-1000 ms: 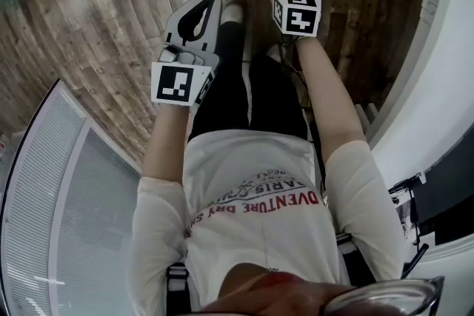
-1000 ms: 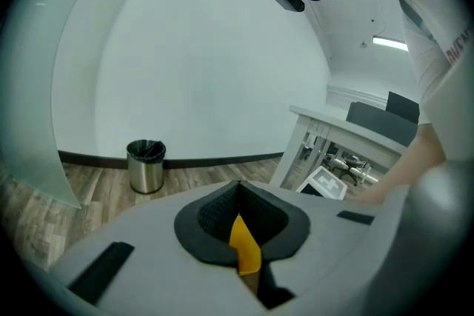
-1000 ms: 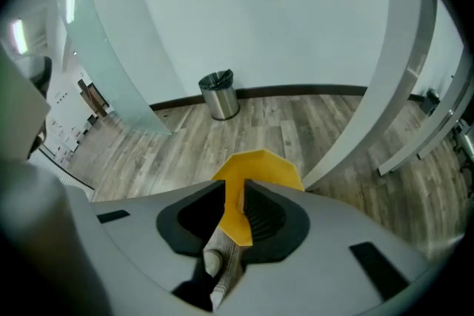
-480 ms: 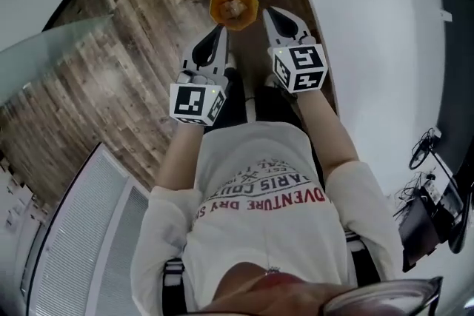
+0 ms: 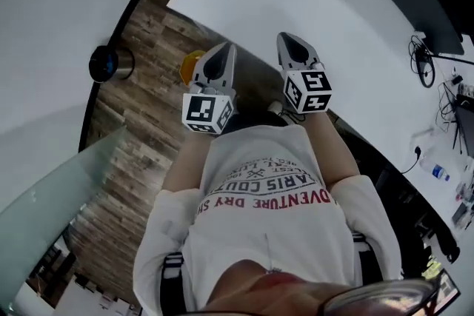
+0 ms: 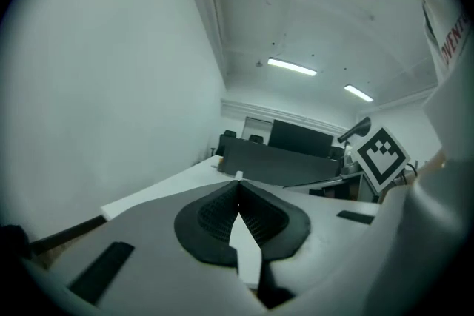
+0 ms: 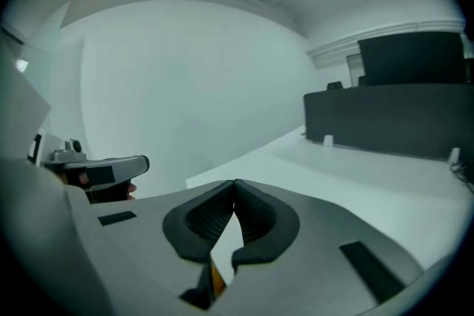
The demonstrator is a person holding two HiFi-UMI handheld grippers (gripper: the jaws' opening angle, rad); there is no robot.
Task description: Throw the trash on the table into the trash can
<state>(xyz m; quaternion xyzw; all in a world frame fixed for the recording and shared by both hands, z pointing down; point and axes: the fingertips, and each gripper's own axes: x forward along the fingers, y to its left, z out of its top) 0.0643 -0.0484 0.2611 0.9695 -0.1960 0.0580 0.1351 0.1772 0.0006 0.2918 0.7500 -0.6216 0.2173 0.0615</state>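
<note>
The left arm [image 5: 184, 159] and right arm [image 5: 331, 148] stretch forward from the chest, side by side. The left gripper [image 5: 226, 49] and right gripper [image 5: 287, 39] point ahead, near each other but apart. Each has its jaws closed tip to tip, with nothing between them.

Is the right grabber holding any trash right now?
No, the right gripper has its jaws shut tip to tip with nothing between them.
</note>
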